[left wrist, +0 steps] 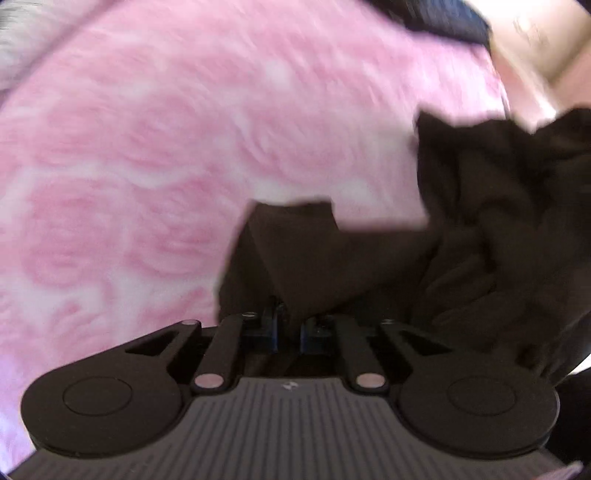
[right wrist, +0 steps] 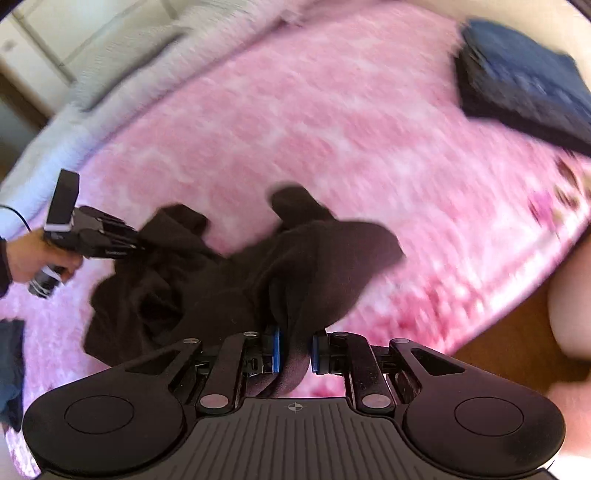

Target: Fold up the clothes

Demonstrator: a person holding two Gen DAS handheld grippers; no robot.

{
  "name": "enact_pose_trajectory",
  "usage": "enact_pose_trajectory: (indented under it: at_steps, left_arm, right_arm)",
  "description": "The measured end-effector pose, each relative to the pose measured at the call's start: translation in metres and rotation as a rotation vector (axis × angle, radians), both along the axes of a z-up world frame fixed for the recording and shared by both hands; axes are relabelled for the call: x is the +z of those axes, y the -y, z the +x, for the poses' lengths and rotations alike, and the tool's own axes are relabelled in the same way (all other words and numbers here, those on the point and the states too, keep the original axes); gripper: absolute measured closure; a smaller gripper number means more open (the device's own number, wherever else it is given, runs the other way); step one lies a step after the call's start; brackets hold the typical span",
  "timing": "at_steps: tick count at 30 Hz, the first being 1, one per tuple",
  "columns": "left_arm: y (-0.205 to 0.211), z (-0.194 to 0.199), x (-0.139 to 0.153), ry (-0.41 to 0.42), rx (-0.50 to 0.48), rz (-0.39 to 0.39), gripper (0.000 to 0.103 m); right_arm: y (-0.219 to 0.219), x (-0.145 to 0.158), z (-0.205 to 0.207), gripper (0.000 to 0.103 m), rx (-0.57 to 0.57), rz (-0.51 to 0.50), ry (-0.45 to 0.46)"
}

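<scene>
A dark brown garment (right wrist: 221, 280) lies crumpled on a pink fluffy blanket (right wrist: 332, 129). My right gripper (right wrist: 295, 350) is shut on a bunched fold of it, the cloth squeezed between the blue pads. In the right wrist view a hand (right wrist: 33, 258) holds my left gripper (right wrist: 142, 243) at the garment's left edge. In the left wrist view the left gripper (left wrist: 289, 325) is shut on a corner of the garment (left wrist: 498, 221), which rises as a flap over the fingers and hides their tips. The rest of the cloth bunches to the right.
A folded navy garment (right wrist: 524, 81) lies at the far right of the blanket, also seen as a dark edge (left wrist: 443, 18). A pale grey cover (right wrist: 74, 110) borders the blanket's far left. Wooden floor (right wrist: 517, 332) shows past the right edge. Another dark blue cloth (right wrist: 11, 362) sits at the near left.
</scene>
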State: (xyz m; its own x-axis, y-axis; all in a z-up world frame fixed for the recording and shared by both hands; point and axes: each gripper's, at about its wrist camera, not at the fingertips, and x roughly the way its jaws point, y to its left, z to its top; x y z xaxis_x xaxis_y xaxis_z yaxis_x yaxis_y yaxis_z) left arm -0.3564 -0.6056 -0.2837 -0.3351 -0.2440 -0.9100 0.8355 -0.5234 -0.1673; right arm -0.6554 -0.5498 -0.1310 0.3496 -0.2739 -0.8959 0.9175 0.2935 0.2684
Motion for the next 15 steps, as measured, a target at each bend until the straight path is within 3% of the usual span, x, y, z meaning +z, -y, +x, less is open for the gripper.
enact_pose_trajectory:
  at_steps: [5,10,13,15]
  left_arm:
    - [-0.039,0.096,0.087,-0.016,0.289,-0.14,0.096]
    - [-0.123,0.203,0.191,0.079,0.619,-0.294,0.096]
    - [-0.18,0.237,0.251,0.152,0.782,-0.351,0.096]
    - [-0.208,0.246,0.276,0.175,0.867,-0.355,0.096]
  right_arm:
    - [0.033,0.035,0.046,0.089,0.161,-0.091,0.113]
    - [0.064,0.075,0.126,0.089,0.382,-0.202,0.291]
    - [0.074,0.1,0.163,0.089,0.479,-0.27,0.363]
    - [0.082,0.116,0.181,0.089,0.518,-0.307,0.398]
